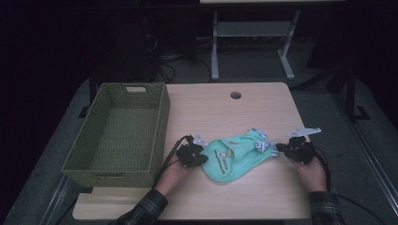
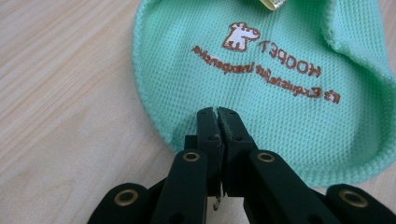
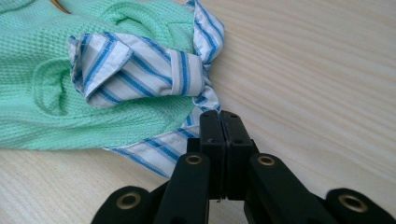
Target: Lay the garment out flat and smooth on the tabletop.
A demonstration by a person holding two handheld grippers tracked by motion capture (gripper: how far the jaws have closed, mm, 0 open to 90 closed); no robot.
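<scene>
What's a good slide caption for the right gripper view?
Right tongs shut on the blue-striped collar of a mint-green pet shirt lying on a wooden table.

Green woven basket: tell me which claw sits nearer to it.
Left. The left claw sits just right of the green woven basket; the right claw sits farther right, beyond the mint-green knitted garment.

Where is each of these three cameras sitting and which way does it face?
High view: above the person's side, looking forward and down at the table, basket and both forearms.
Left gripper view: rides the left gripper, facing the green garment; shut fingers pinch its hem.
Right gripper view: rides the right gripper, facing the striped collar.
All share the garment.
</scene>
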